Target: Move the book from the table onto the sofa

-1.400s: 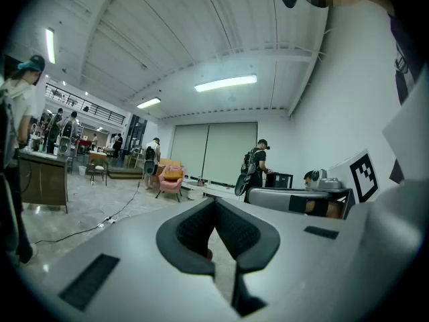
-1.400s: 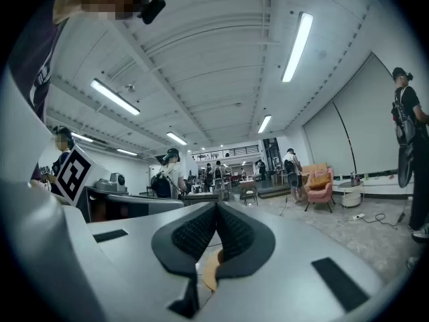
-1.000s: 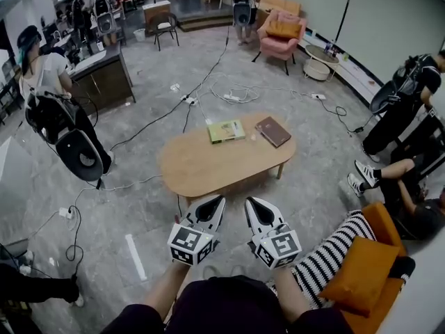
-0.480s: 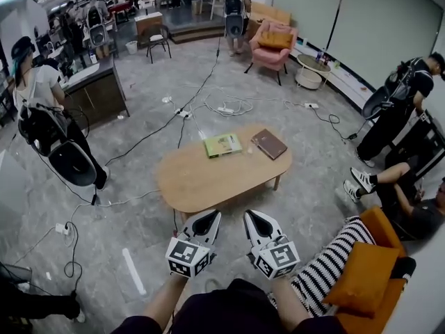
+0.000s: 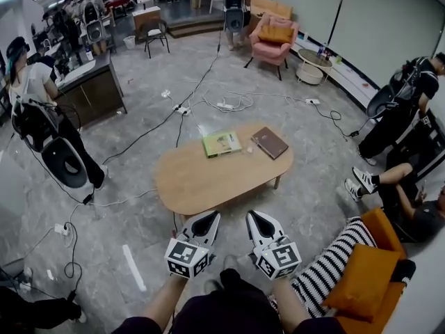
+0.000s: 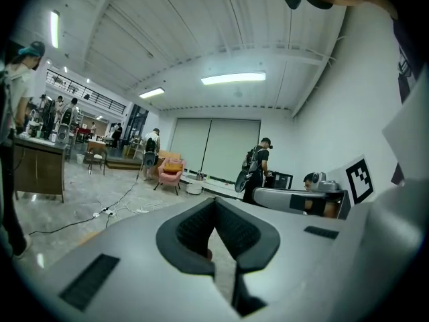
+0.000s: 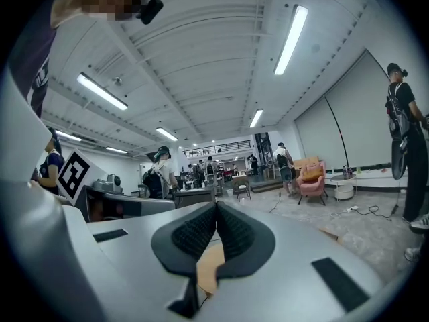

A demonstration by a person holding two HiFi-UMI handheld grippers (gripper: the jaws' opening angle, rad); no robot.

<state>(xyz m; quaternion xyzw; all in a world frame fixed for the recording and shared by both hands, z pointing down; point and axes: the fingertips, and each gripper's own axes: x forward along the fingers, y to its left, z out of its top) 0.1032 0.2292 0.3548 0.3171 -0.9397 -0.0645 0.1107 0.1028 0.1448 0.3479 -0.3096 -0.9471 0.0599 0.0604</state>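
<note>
A green book [image 5: 222,143] and a brown book [image 5: 270,142] lie side by side at the far end of the oval wooden table [image 5: 208,176]. My left gripper [image 5: 211,219] and right gripper [image 5: 254,219] hover side by side just short of the table's near edge, both shut and empty. In the left gripper view the dark pads [image 6: 216,228] meet with nothing between them. The right gripper view shows its pads [image 7: 216,232] closed too, with a slice of the table top below them. An orange sofa [image 5: 384,239] with a striped throw [image 5: 327,266] and an orange cushion [image 5: 361,271] stands at the lower right.
Cables [image 5: 181,110] run over the grey floor beyond the table. A person sits by the sofa with legs stretched out [image 5: 389,179]. Other people stand at the left [image 5: 31,103] and at the right [image 5: 403,106]. A pink armchair [image 5: 274,39] and a dark counter [image 5: 94,85] stand farther back.
Both grippers have moved slightly forward toward the table's near edge, still shut. The table and books sit a little lower in the head view.
</note>
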